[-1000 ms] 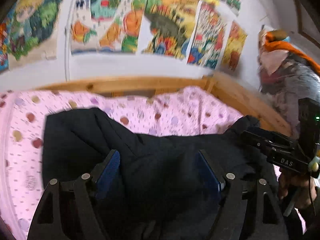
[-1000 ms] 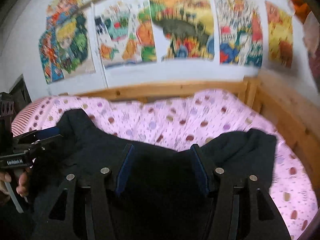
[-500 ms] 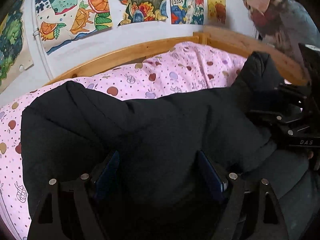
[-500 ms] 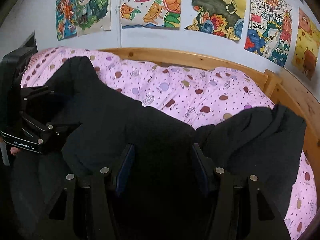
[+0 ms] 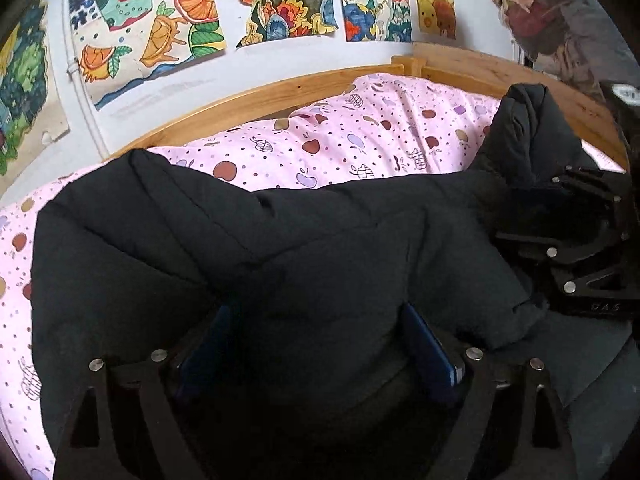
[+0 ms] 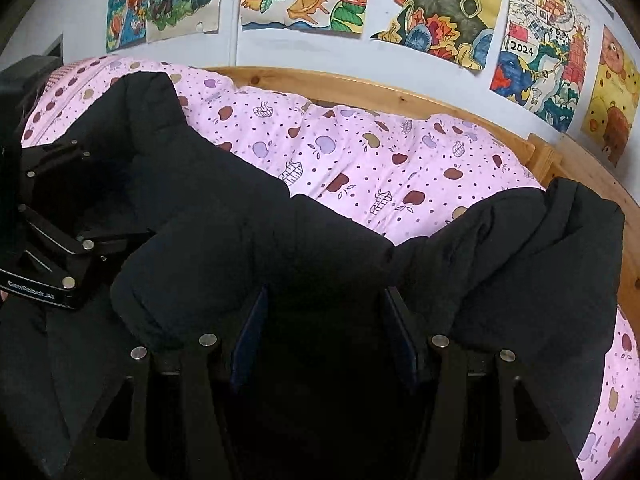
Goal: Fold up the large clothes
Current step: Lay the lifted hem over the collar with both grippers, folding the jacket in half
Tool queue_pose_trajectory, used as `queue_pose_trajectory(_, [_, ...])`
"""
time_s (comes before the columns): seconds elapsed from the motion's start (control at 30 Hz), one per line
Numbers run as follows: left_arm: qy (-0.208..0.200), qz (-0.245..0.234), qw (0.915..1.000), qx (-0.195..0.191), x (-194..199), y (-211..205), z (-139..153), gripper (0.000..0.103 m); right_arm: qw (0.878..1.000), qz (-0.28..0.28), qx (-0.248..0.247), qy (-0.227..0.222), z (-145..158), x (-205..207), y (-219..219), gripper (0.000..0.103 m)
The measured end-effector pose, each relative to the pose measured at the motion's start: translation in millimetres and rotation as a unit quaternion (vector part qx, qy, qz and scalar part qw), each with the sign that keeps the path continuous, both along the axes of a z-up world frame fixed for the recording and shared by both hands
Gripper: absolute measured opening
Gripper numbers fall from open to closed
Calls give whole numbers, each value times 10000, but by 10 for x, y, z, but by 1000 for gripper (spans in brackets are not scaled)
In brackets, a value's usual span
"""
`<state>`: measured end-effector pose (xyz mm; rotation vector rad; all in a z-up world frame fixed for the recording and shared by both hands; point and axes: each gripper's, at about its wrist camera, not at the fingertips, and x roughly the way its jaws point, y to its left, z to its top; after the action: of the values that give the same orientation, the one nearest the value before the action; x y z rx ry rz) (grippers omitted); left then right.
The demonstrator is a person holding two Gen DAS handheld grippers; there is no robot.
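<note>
A large black padded jacket lies across a bed with a pink apple-print sheet. My left gripper is shut on a thick fold of the jacket; its blue pads sit on either side of the fabric. My right gripper is likewise shut on a bunch of the jacket. Each gripper shows in the other's view: the right one at the right edge, the left one at the left edge. A sleeve rises at the right.
A wooden bed frame runs behind the pink sheet, against a white wall with colourful drawings. A pile of clothes hangs at the far right of the left wrist view.
Both grippers have come down and forward with the jacket, which now lies folded lower over the bed. The cameras tilt further down; more sheet and less wall shows.
</note>
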<state>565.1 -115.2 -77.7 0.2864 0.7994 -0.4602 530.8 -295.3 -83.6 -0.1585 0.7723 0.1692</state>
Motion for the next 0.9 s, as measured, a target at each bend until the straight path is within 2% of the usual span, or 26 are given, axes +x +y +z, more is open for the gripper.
queue_pose_trajectory(0.1, [72, -10, 9996, -290, -6, 86, 62, 88, 9998, 68, 180, -65, 95, -44, -52, 54])
queue_pose_trajectory(0.2, [-229, 154, 9982, -524, -79, 200, 232, 88, 9990, 226, 383, -53, 317, -82, -185, 55])
queue_pose_trajectory(0.27, [-535, 221, 9948, -833, -131, 299, 398, 88, 9981, 78, 183, -576, 547, -169, -264, 59])
queue_pose_trajectory(0.33, [-771, 307, 9917, -985, -117, 347, 515, 88, 9941, -212, 250, -1031, 736, -174, -379, 75])
queue_pose_trajectory(0.4, [-953, 572, 9892, -959, -7, 347, 609, 88, 9923, -480, 543, -1006, 814, -62, -484, 75])
queue_pose_trajectory(0.47, [-1021, 892, 9874, -812, 135, 323, 645, 88, 9917, -690, 753, -783, 796, 116, -551, 75])
queue_pose_trajectory(0.57, [-1092, 1544, 9811, -403, 370, 347, 587, 88, 9933, -1055, 302, -366, 624, 354, -536, 75])
queue_pose_trajectory(0.67, [-717, 1938, 9778, -342, 524, 474, 435, 88, 9891, -1432, 179, -289, 480, 425, -616, 69])
queue_pose_trajectory(0.73, [-549, 2051, 9759, -502, 574, 563, 338, 90, 9842, -1728, 242, -290, 437, 394, -718, 48])
queue_pose_trajectory(0.8, [-403, 2087, 9753, -604, 606, 623, 250, 90, 9815, -1840, 460, -261, 387, 357, -803, 48])
queue_pose_trajectory(0.9, [-323, 2072, 9760, -593, 611, 634, 170, 90, 9831, -1789, 349, -191, 242, 312, -791, 48])
